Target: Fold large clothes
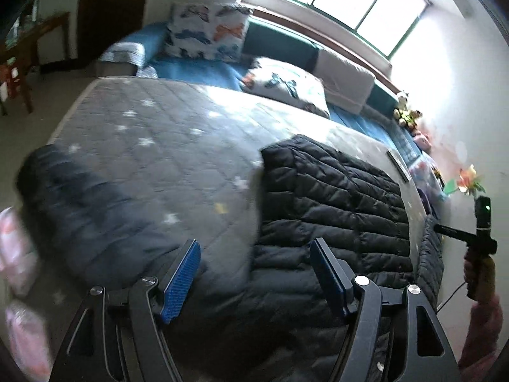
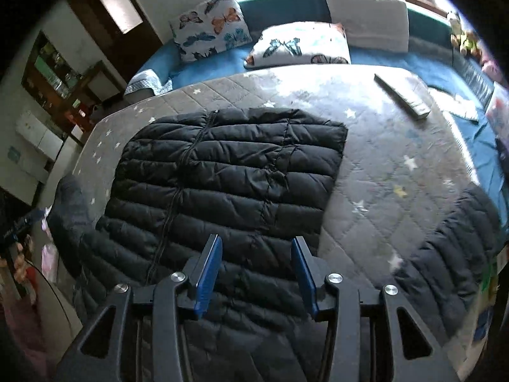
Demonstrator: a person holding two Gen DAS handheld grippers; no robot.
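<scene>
**Puffer jacket on the bed, both grippers empty**

Bright bedroom, big window behind a bed (image 2: 375, 172) with a grey star-print quilt, butterfly pillows (image 2: 211, 27) along the far side. Black puffer jacket (image 2: 229, 172) lies flat on the quilt, zipper up, body spread out. One sleeve (image 2: 451, 254) trails off toward the near right edge of the bed, the other sleeve (image 1: 73, 197) lies out to the left, pretty blurred in the left wrist view.

Left gripper (image 1: 254, 273) hovers over the near left edge of the jacket, fingers spread wide, nothing between them. Right gripper (image 2: 256, 273) hangs over the lower middle of the jacket, fingers partly apart, also pinching nothing. So nobody's holding any cloth right now, and both sleeves are unfolded.

What I'd worry about: puffer fabric is slick and springy, so a shallow pinch probably slides off or grabs only the top layer, and then the fold comes out lopsided. Sleeves are well apart from the body, so whichever gets dragged in could pull the whole jacket along the quilt instead of folding. Also a remote-looking thing (image 2: 402, 97) sits on the quilt beyond the jacket, near enough that a big sweep might knock it.
</scene>
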